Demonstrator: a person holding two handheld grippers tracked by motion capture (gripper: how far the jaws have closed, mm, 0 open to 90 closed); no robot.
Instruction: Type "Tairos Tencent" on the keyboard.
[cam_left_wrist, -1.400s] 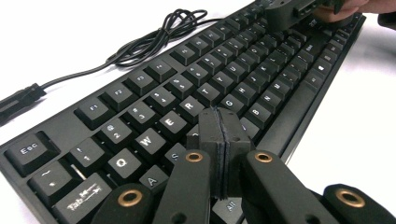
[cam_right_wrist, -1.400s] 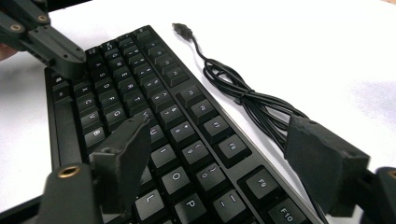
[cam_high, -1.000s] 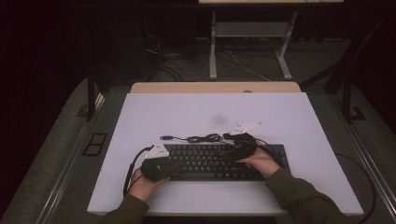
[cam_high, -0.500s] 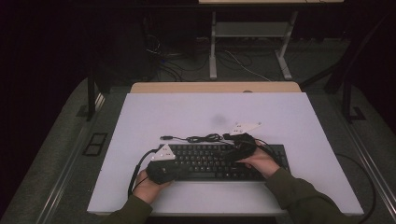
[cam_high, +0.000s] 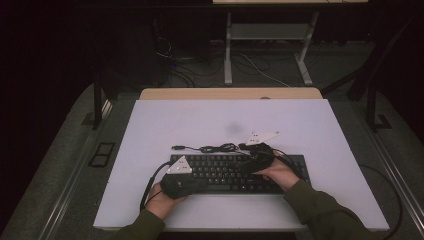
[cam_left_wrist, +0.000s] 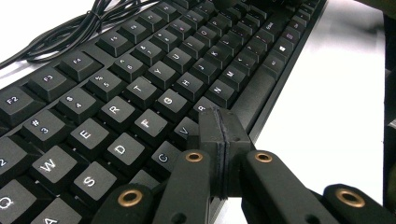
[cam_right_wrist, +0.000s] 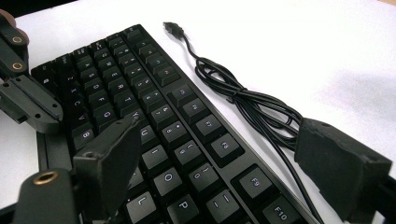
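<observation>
While both sleeves enter from the six o'clock edge of the high view, the white table (cam_high: 150, 125) carries a black keyboard (cam_high: 220, 172) lying across its near half, at about six o'clock from the table's middle.

At the keyboard's eight o'clock corner the left gripper (cam_left_wrist: 219, 140) rests in the person's left hand (cam_high: 162, 202), a grey three-cornered plate (cam_high: 180, 166) on its top. Its jaws are pressed together with nothing between them, and in the left gripper view their joined tips hang over the bottom letter row, right by the space bar's near end, at the keyboard's front edge.

Toward three o'clock the right gripper (cam_right_wrist: 224, 154) sits in the right hand (cam_high: 277, 172) over the keyboard's right half. Its jaws stand spread wide: one is over the letter keys, the other is out past the function row, above the table and the cord. No thing is pinched between them.

Farther off, at twelve o'clock from the keyboard, the keyboard's thin black cord (cam_right_wrist: 243, 100) lies in a loose bundle on the table just beside the back edge, and its plug (cam_right_wrist: 172, 27) points away toward nine o'clock in the high view.
</observation>
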